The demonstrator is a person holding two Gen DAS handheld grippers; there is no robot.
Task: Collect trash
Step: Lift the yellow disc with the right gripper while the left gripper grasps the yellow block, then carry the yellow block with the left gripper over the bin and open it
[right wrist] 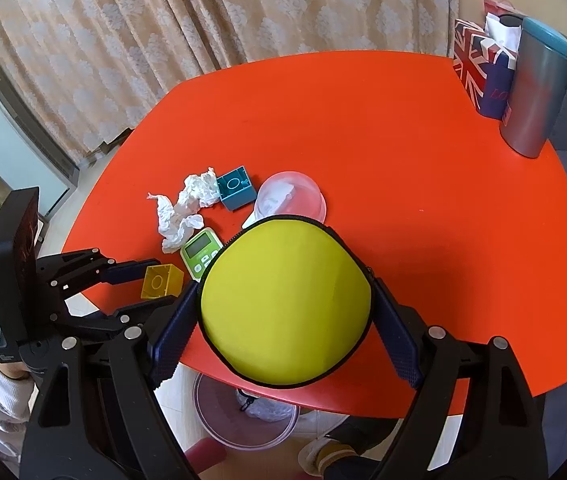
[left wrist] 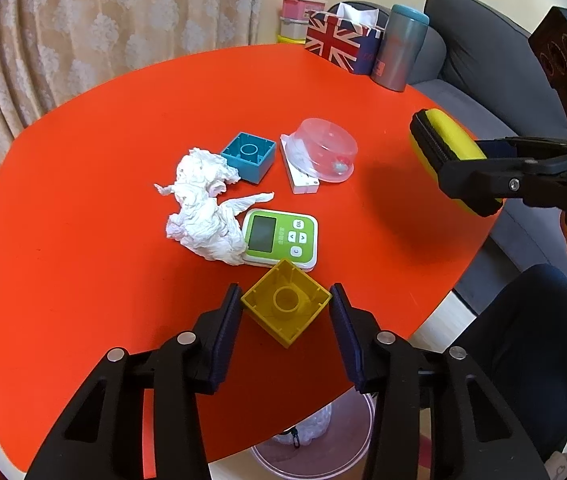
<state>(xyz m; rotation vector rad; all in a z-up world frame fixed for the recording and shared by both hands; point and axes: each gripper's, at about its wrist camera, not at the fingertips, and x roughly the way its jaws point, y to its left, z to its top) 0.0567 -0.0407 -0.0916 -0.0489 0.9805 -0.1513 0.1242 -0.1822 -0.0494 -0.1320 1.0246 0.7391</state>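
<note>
On the orange table [left wrist: 83,184] the left gripper [left wrist: 286,306] has its two fingers on both sides of a yellow block [left wrist: 286,308], and the pads touch its walls, so the tongs are closed on the block near the table's front edge. The right gripper [right wrist: 285,308] holds a round yellow zipper case [right wrist: 285,300] between its fingers, pressed from left and right, and it hangs above the front part of the table. In the left wrist view the same case [left wrist: 449,144] is seen from the side, lifted over the right edge of the table. In the middle of the table lies a crumpled white tissue [left wrist: 203,208], which is the trash. It touches a green timer [left wrist: 281,240] at one end and lies just beside a blue block [left wrist: 248,156] at the other end. A clear plastic lid [left wrist: 325,154] rests partly over a white flat box [left wrist: 299,176], near the blue block. At the far corner stand a flag-pattern tissue box [left wrist: 337,42] and a grey bottle [left wrist: 399,48]. Under the table's front edge a transparent bin [right wrist: 243,420] stands on the floor, with some white trash inside.
</note>
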